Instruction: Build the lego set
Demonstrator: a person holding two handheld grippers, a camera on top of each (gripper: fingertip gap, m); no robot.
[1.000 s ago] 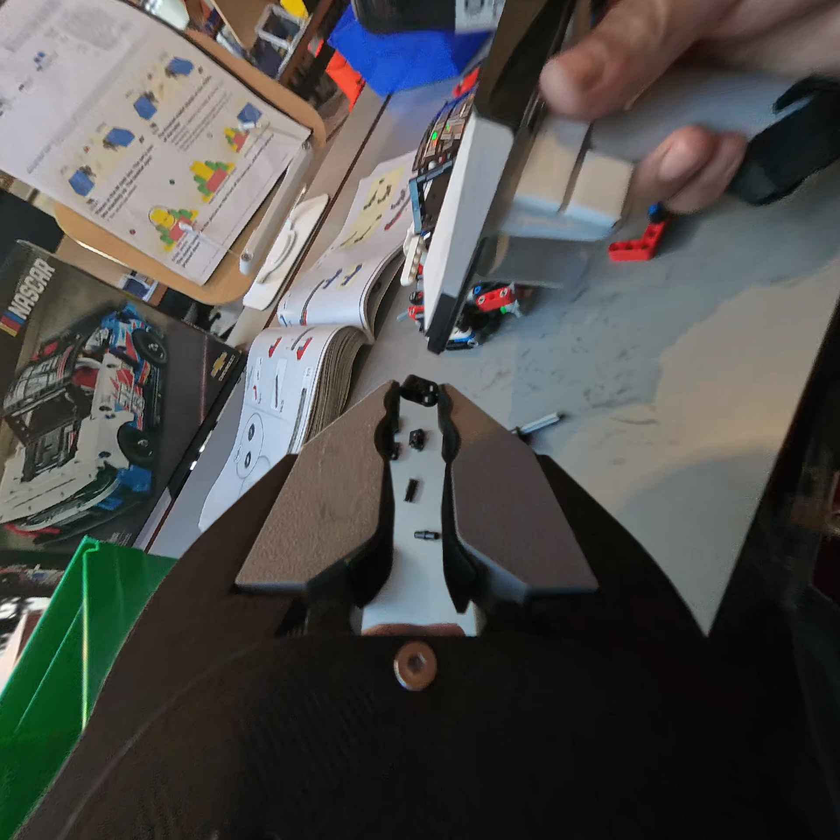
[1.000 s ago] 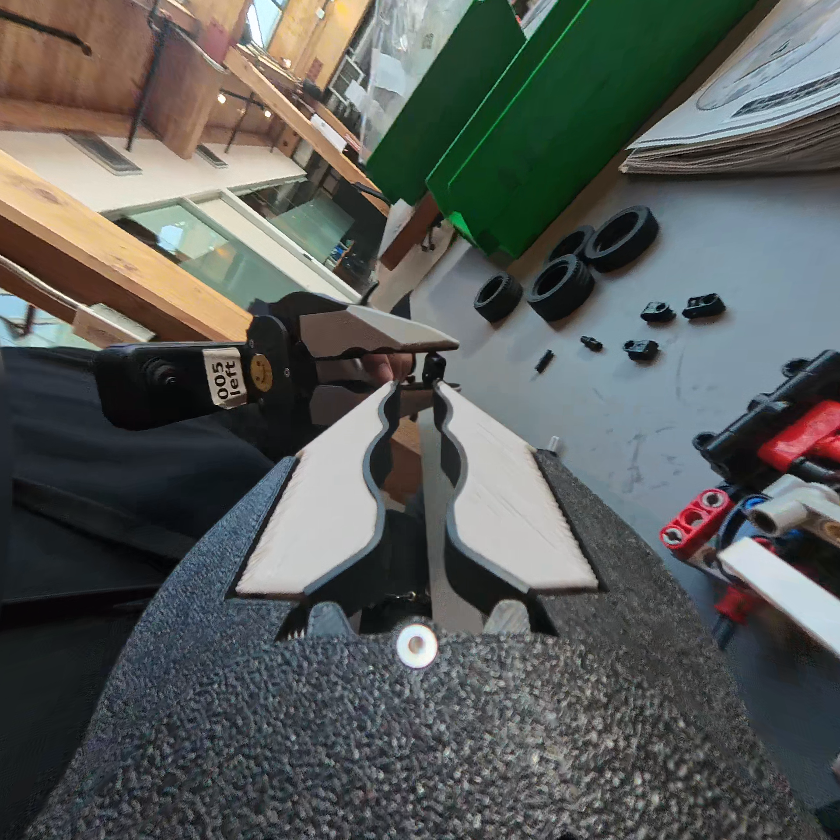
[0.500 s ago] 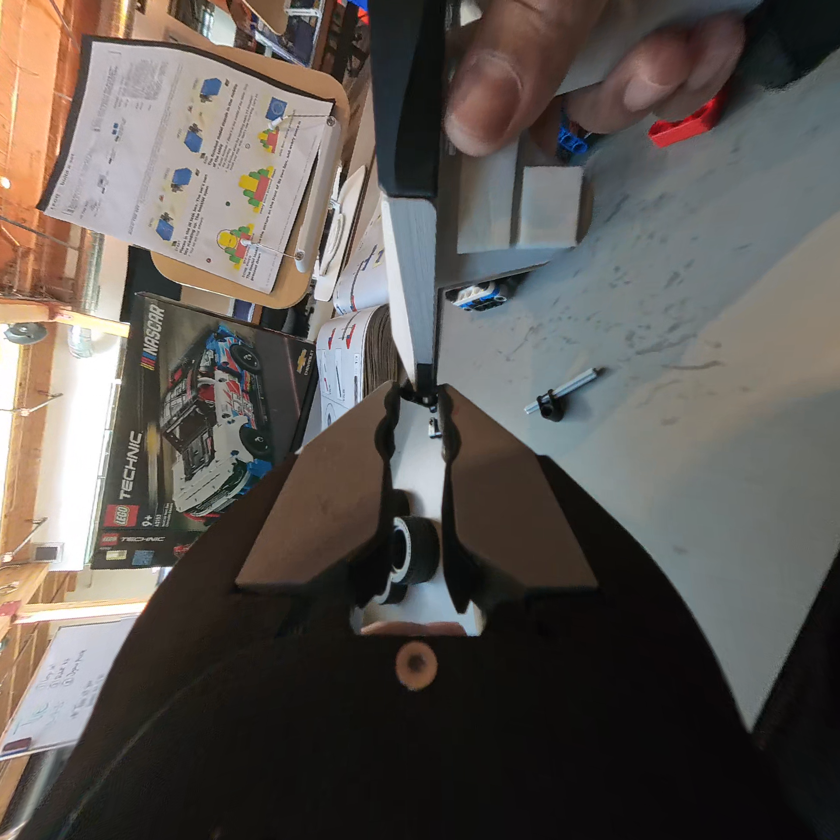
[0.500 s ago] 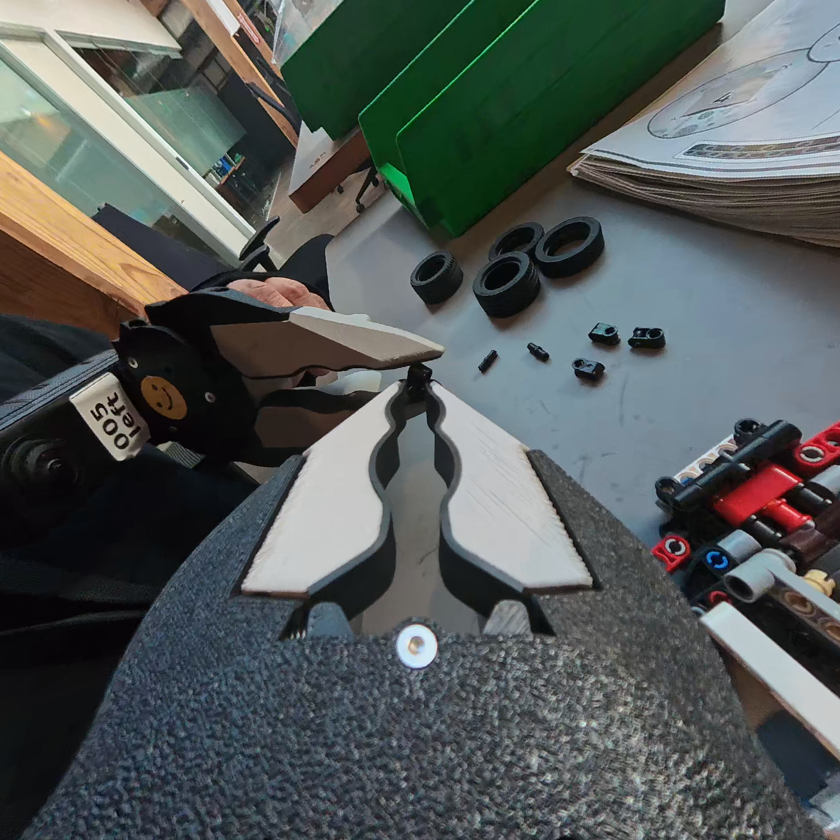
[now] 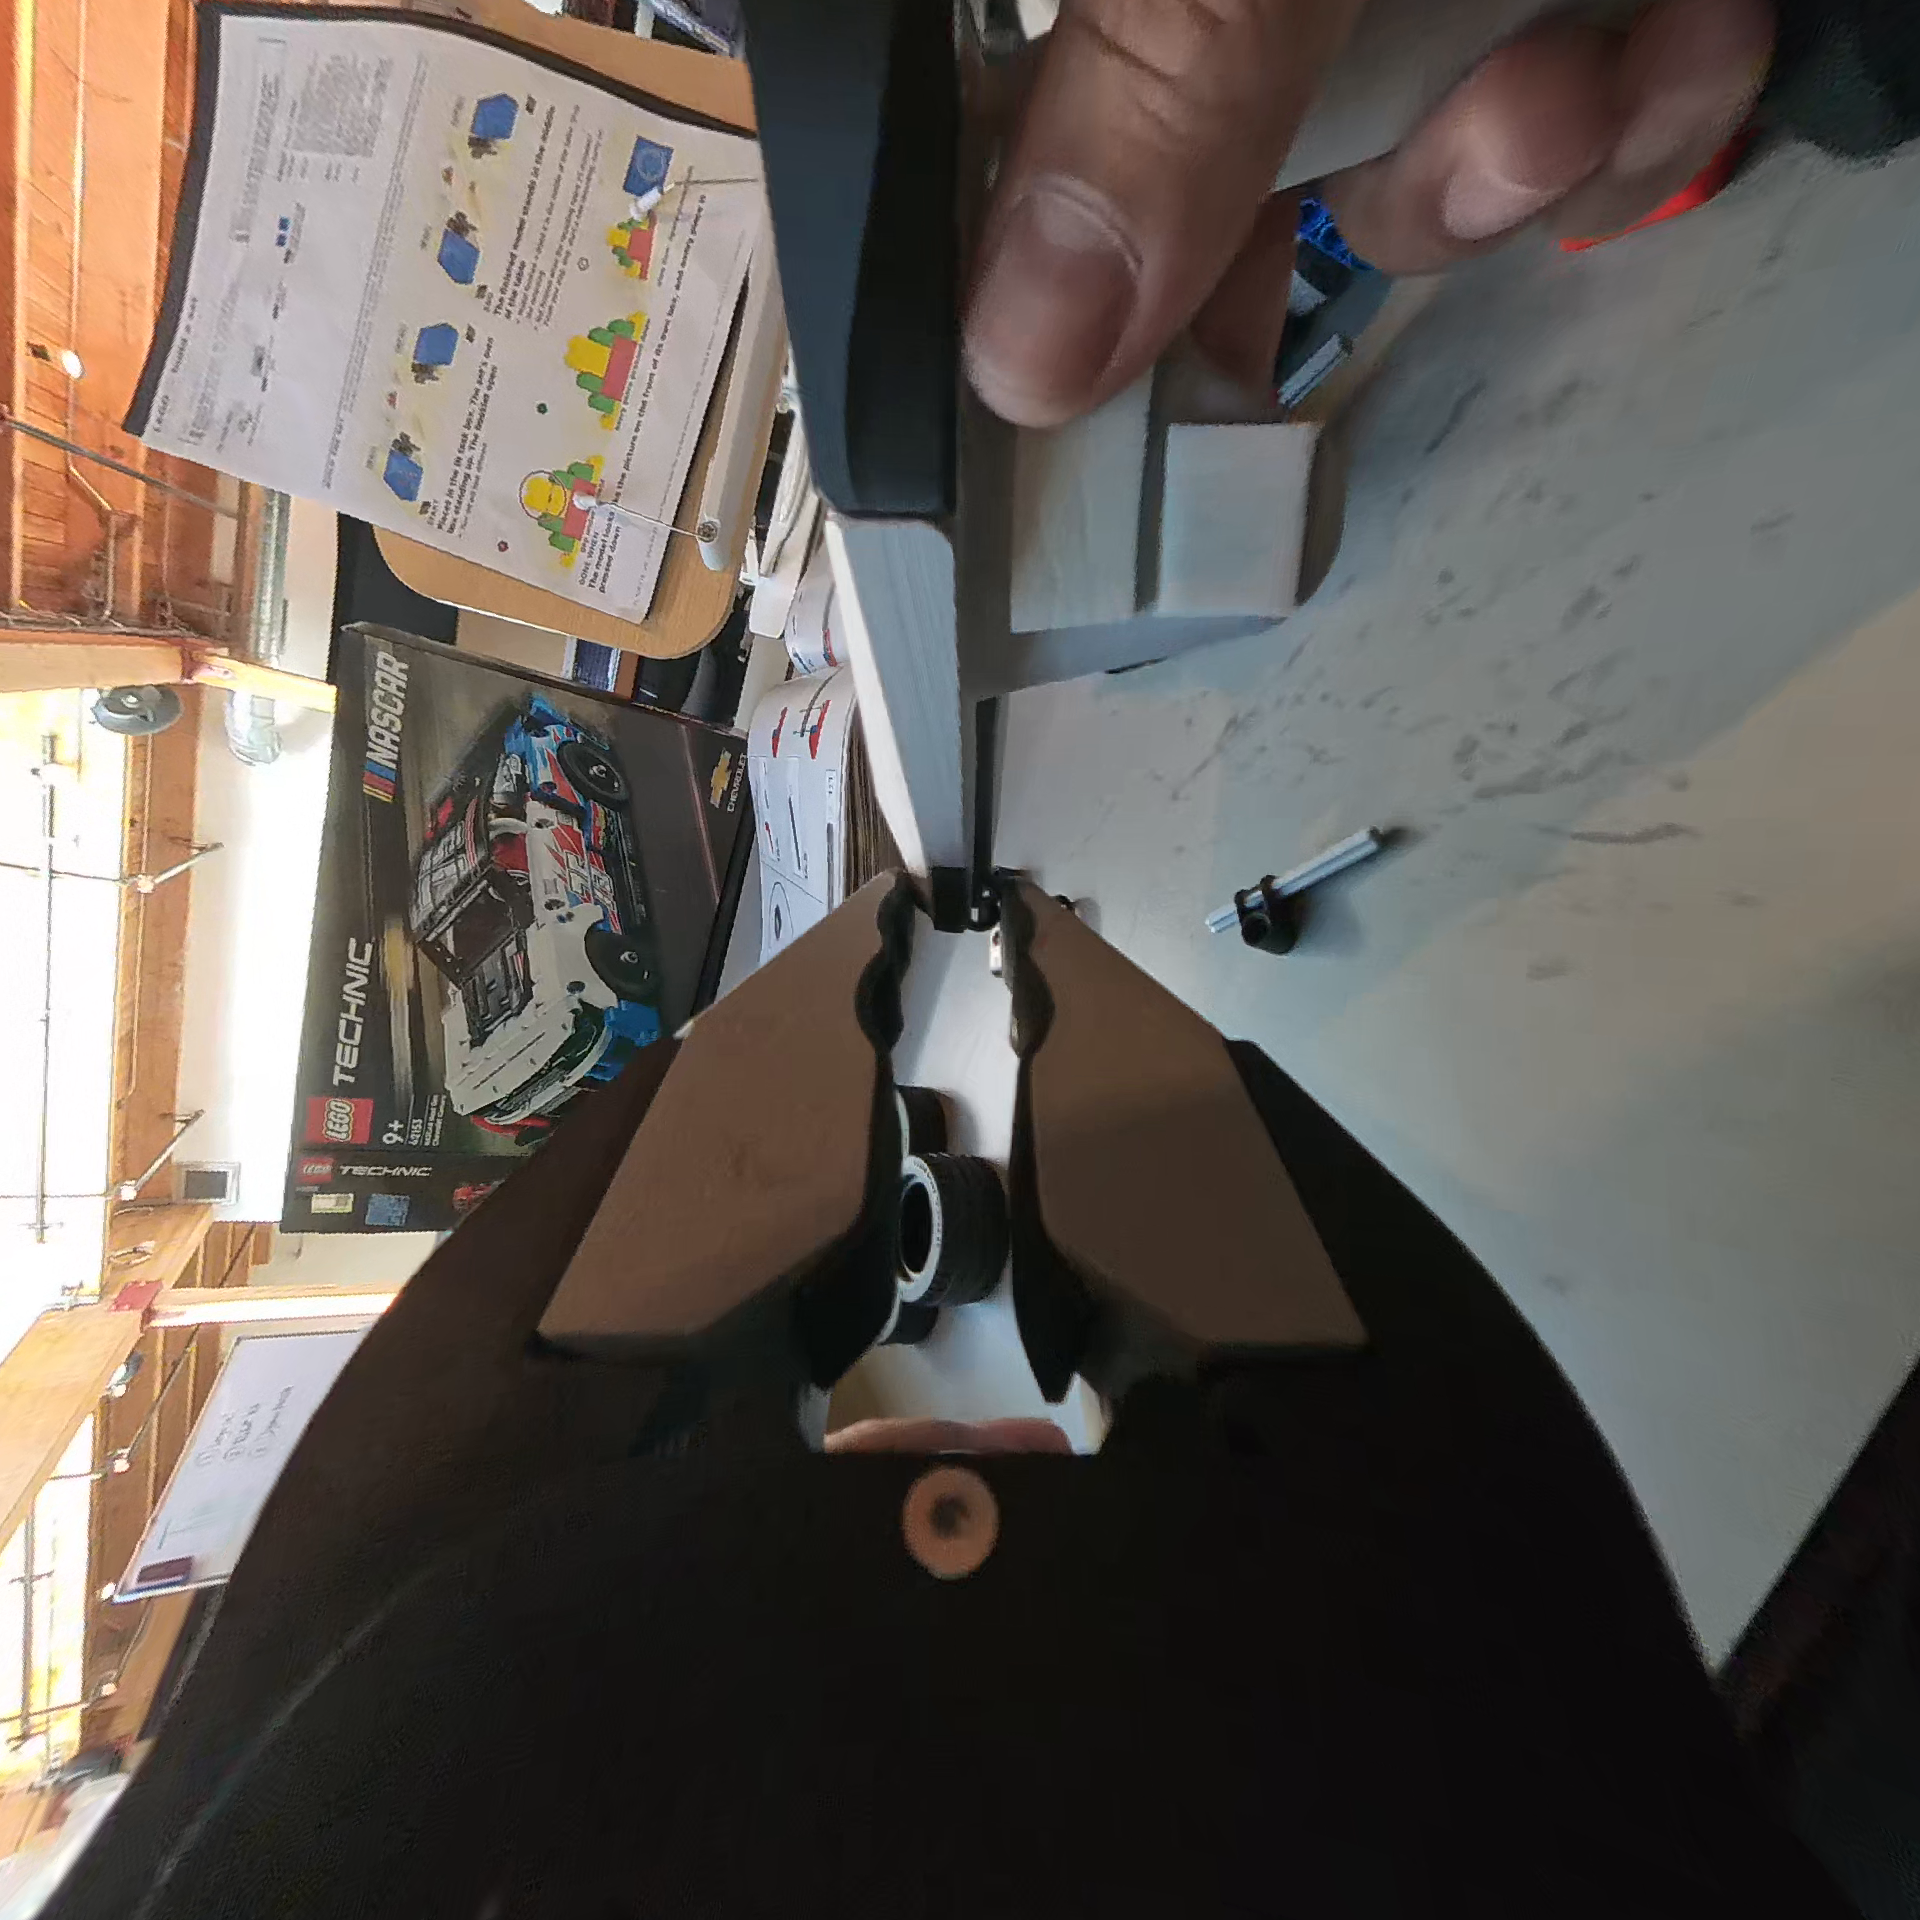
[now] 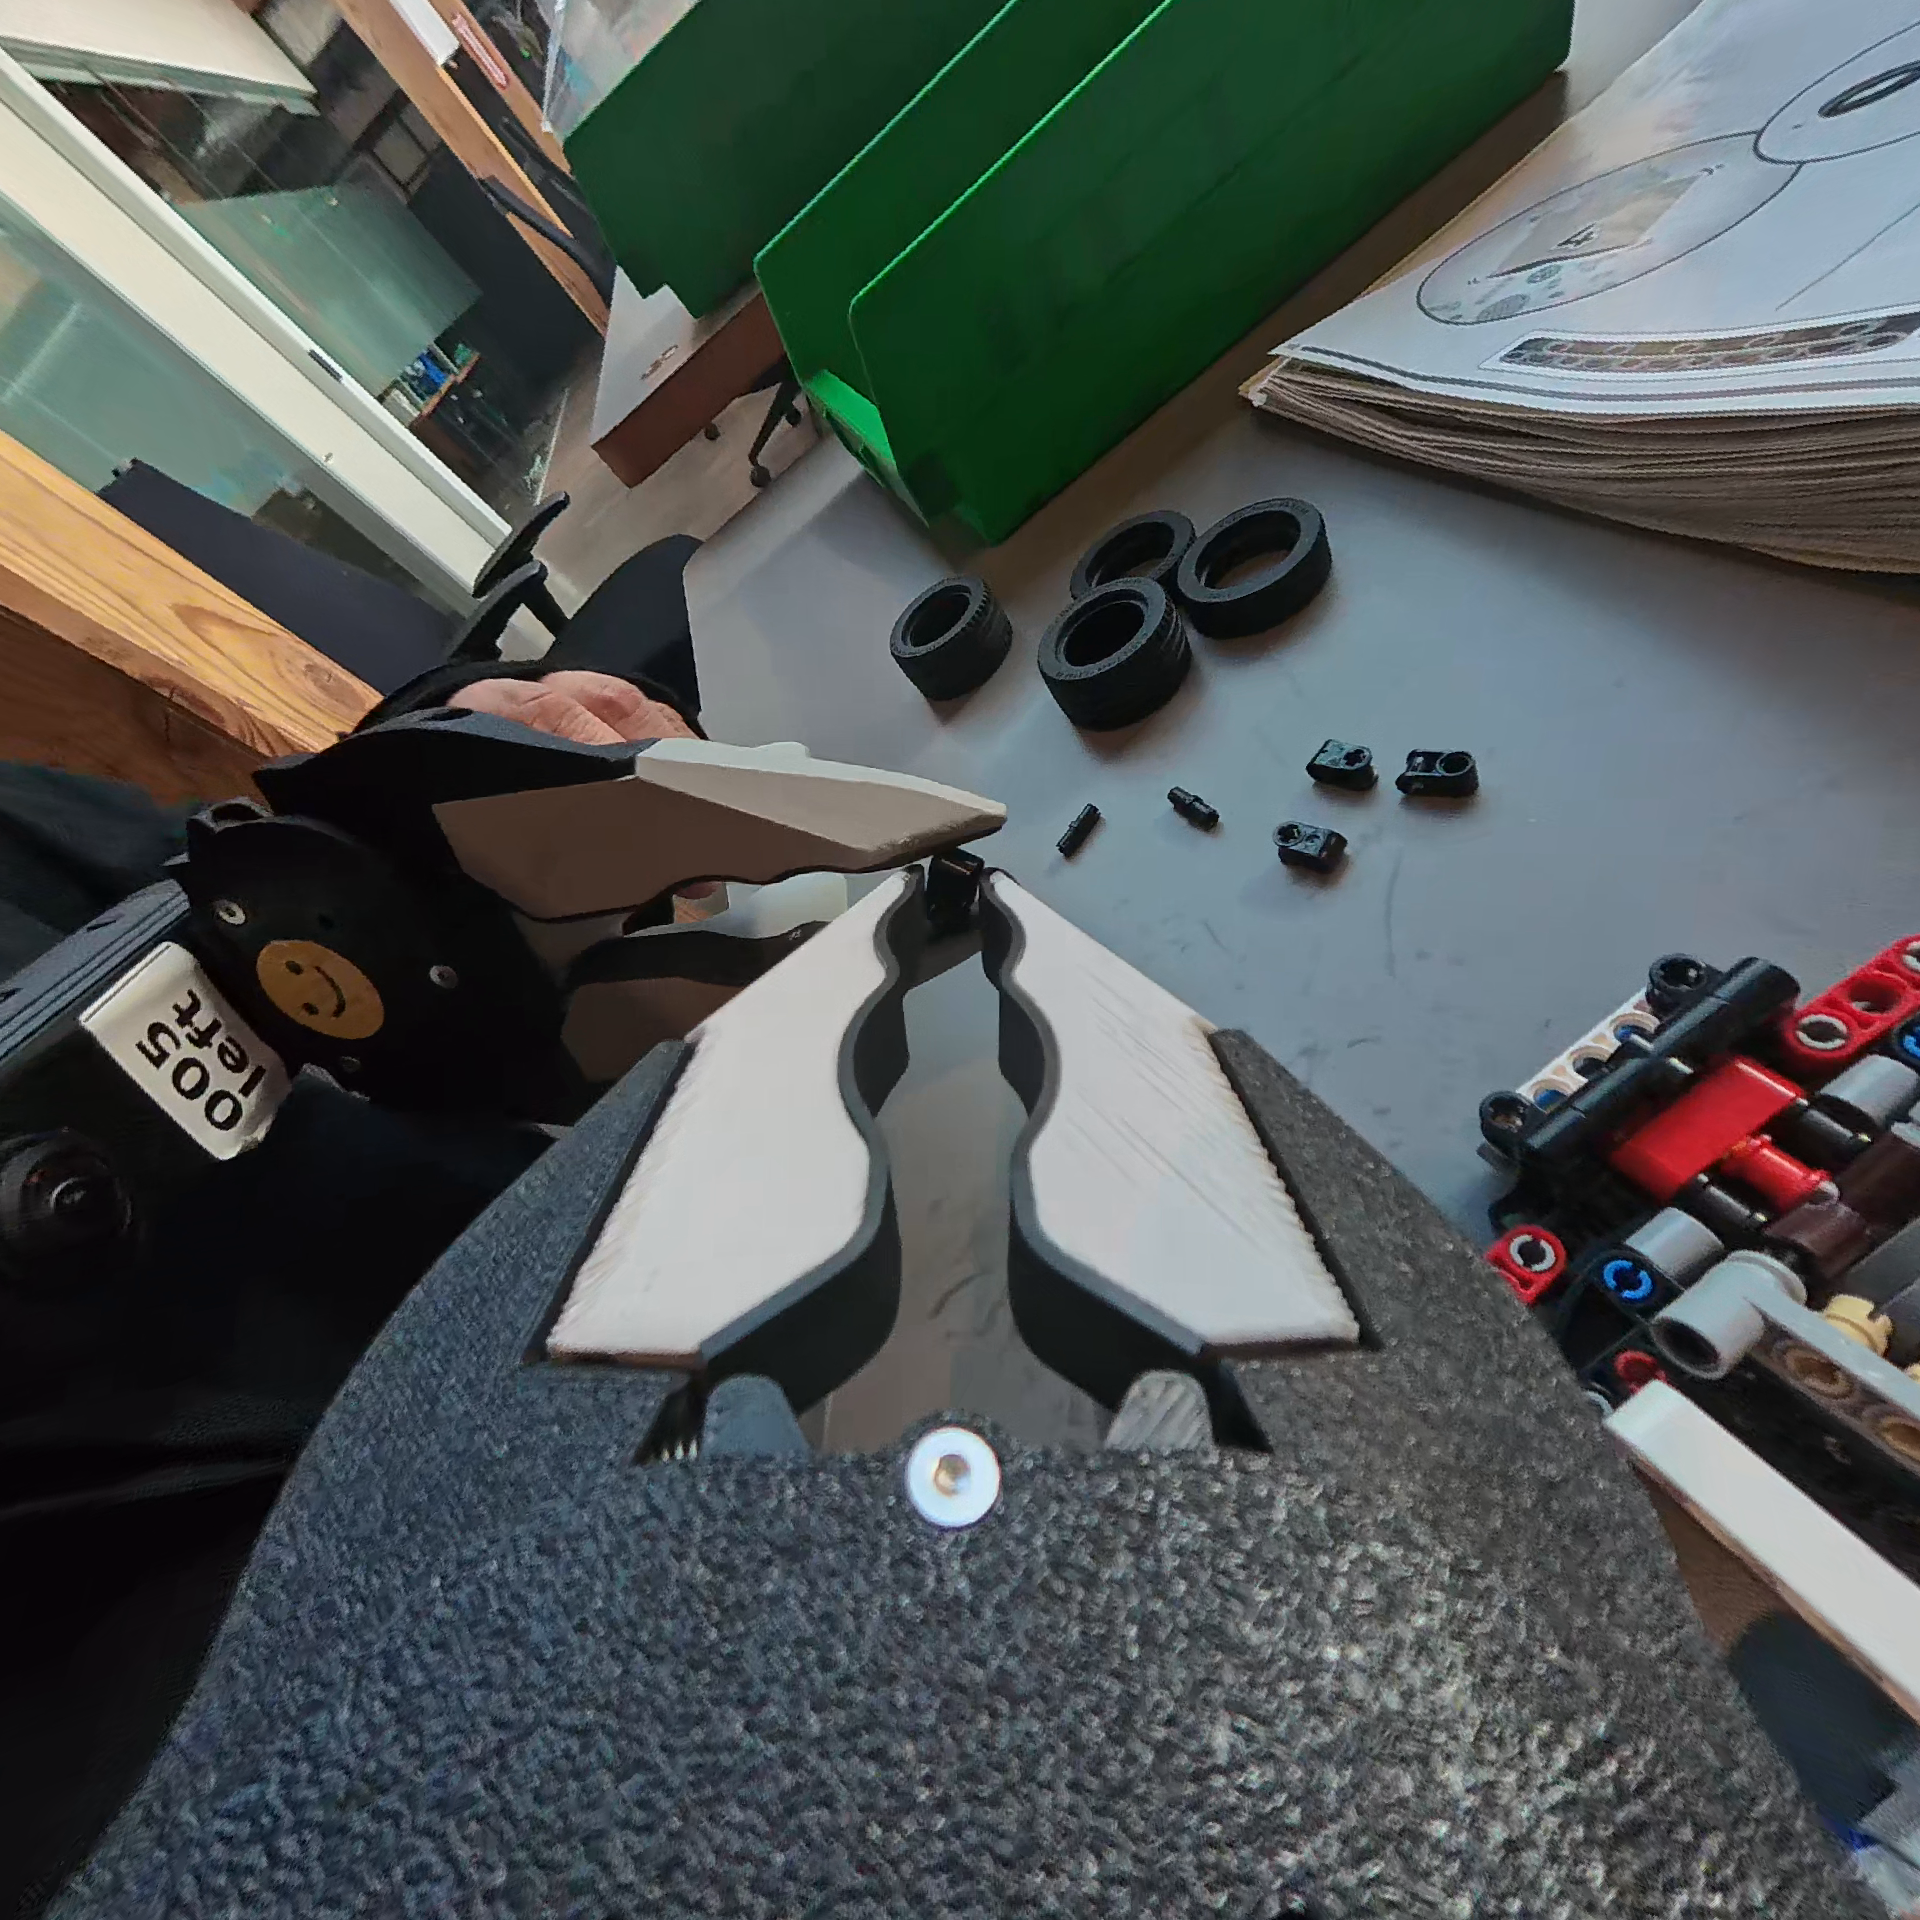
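Observation:
A small black lego connector sits between the tips of my left gripper, which is shut on it. My right gripper comes down from above, and its tips meet the same piece. In the right wrist view, my right gripper closes its tips on both sides of the connector, held above the grey table. The left gripper reaches in from the left. The partly built car chassis, with red, black and grey parts, lies at the right.
Several black tyres, loose black connectors and pins lie on the table. Green bins and the open manual stand behind. A grey axle with a black connector, the set's box and a clipboard sheet are nearby.
The two grippers have come together tip to tip. My right gripper's tips have narrowed around the black connector that my left gripper holds. The left view has rolled and tilted.

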